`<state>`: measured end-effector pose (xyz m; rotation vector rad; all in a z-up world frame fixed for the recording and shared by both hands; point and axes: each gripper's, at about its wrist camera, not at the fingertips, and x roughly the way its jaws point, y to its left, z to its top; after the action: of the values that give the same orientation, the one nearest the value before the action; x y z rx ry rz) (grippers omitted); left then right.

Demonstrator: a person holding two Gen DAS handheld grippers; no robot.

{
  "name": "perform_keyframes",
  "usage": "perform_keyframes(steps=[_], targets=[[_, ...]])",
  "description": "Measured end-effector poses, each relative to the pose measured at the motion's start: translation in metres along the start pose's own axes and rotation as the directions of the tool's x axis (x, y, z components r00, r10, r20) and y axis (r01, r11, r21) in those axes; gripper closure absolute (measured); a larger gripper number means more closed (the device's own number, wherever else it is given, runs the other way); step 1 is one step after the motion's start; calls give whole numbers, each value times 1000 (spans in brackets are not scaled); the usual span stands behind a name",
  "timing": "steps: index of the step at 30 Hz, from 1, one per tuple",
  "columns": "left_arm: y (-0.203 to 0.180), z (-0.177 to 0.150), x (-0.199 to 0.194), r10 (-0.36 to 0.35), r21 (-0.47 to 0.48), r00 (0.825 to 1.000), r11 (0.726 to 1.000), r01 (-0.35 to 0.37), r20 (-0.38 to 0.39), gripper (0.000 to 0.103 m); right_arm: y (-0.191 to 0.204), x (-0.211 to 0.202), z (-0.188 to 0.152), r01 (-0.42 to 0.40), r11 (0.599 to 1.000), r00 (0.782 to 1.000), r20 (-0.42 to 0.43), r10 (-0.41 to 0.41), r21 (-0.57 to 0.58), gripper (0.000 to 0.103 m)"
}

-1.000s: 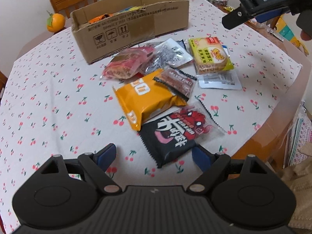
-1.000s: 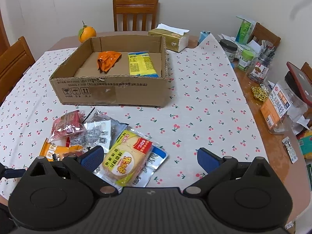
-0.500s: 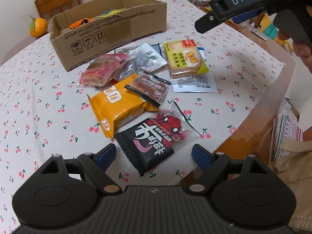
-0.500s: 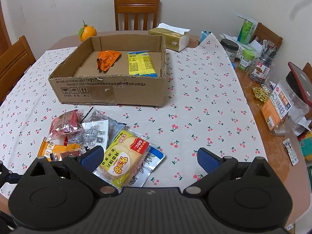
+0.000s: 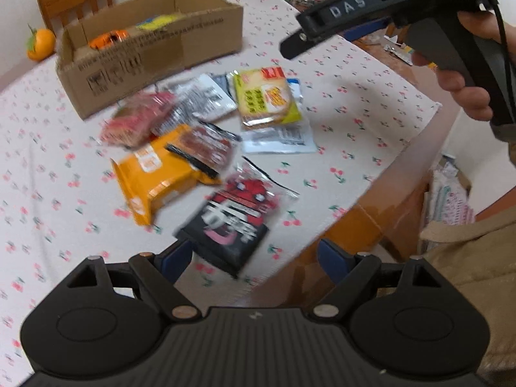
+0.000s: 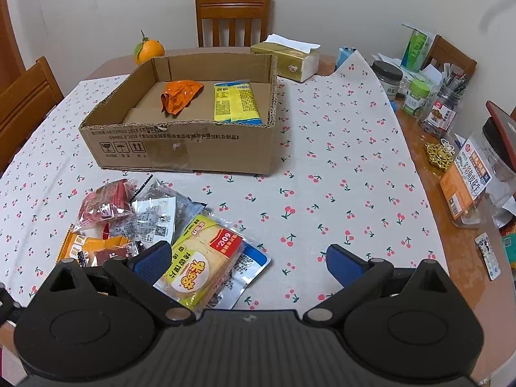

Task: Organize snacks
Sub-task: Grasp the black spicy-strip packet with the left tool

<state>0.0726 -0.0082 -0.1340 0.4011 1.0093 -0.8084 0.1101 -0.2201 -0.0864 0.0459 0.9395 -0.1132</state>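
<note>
Several snack packets lie in a loose pile on the cherry-print tablecloth. A black packet with red print (image 5: 237,222) is nearest my left gripper (image 5: 256,258), which hangs open above it with nothing between its fingers. Beyond lie an orange packet (image 5: 158,174), a brown one (image 5: 201,148), a pink one (image 5: 135,122) and a yellow cracker pack (image 5: 266,96) (image 6: 203,264). My right gripper (image 6: 246,259) is open and empty just over the yellow pack. The cardboard box (image 6: 180,142) holds an orange wrapper (image 6: 179,95) and a yellow packet (image 6: 235,103).
A hand holds the right gripper's handle (image 5: 451,48) at the upper right of the left wrist view. Jars and bottles (image 6: 419,96) crowd the table's right side, with a tissue box (image 6: 290,58) and an orange fruit (image 6: 148,50) behind the box. Wooden chairs (image 6: 232,16) ring the table.
The left wrist view has swung left and back, so the packets and table edge sit more to the right and the right gripper looms larger. The right wrist view has barely shifted.
</note>
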Motion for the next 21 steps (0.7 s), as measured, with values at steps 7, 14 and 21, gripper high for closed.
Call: perform_keyframes(steps=[7, 14, 21], targets=[[10, 17, 23, 20, 83, 1000, 996, -20, -8, 18, -3, 2, 0, -15, 1000, 1000, -3, 15, 1, 0], [1, 16, 27, -108, 159, 990, 980, 120, -87, 18, -6, -2, -1, -2, 1000, 1000, 4, 2, 2, 0], [3, 23, 32, -83, 208, 994, 973, 97, -76, 44, -10, 0, -3, 10, 1000, 1000, -6, -10, 28, 0]])
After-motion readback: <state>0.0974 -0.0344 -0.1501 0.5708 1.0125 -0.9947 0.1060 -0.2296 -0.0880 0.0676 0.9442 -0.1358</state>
